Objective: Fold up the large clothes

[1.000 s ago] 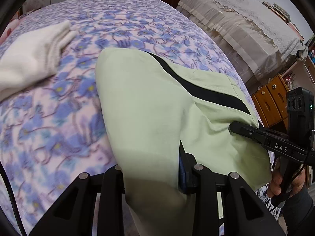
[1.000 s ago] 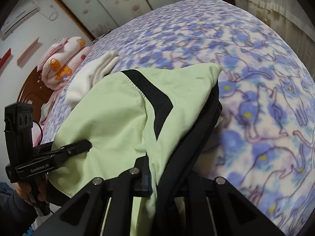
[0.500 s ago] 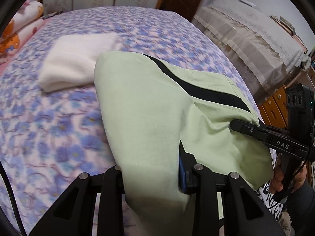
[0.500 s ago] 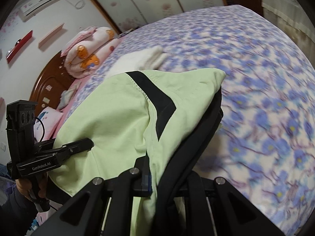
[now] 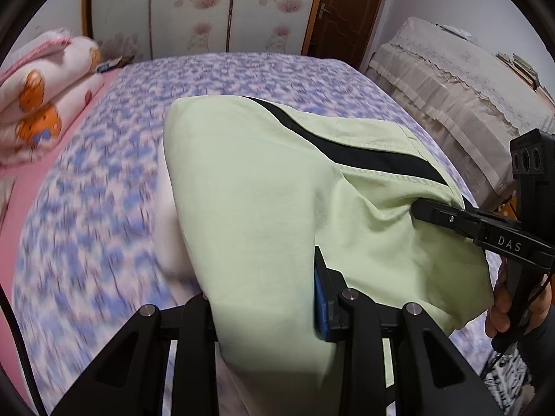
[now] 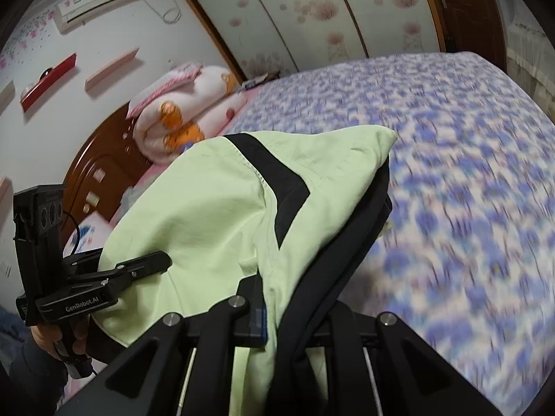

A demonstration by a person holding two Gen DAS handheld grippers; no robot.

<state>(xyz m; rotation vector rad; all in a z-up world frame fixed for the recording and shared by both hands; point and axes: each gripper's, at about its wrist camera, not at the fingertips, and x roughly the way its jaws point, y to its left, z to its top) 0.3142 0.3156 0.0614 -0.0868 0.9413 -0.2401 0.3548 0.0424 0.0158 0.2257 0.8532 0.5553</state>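
A large light green garment (image 5: 263,201) with a black stripe (image 5: 364,154) hangs in the air between both grippers, above the purple floral bed (image 5: 86,208). My left gripper (image 5: 270,298) is shut on one edge of the garment; the cloth drapes over its fingers and hides them. It also shows in the right wrist view (image 6: 138,270), clamped on the cloth. My right gripper (image 6: 277,312) is shut on the green garment (image 6: 208,208) at another edge, with black fabric (image 6: 340,263) beside it. It appears in the left wrist view (image 5: 451,220), pinching the cloth.
A rolled pink cartoon blanket (image 5: 38,97) lies at the bed's head by a wooden headboard (image 6: 100,176). A lace-covered piece of furniture (image 5: 451,93) stands right of the bed. Wardrobe doors (image 5: 208,7) and a brown door (image 5: 340,10) are behind.
Both grippers have lifted and tilted up with the garment, so the far wall and pink blanket now show. The white folded cloth on the bed has dropped out of sight.
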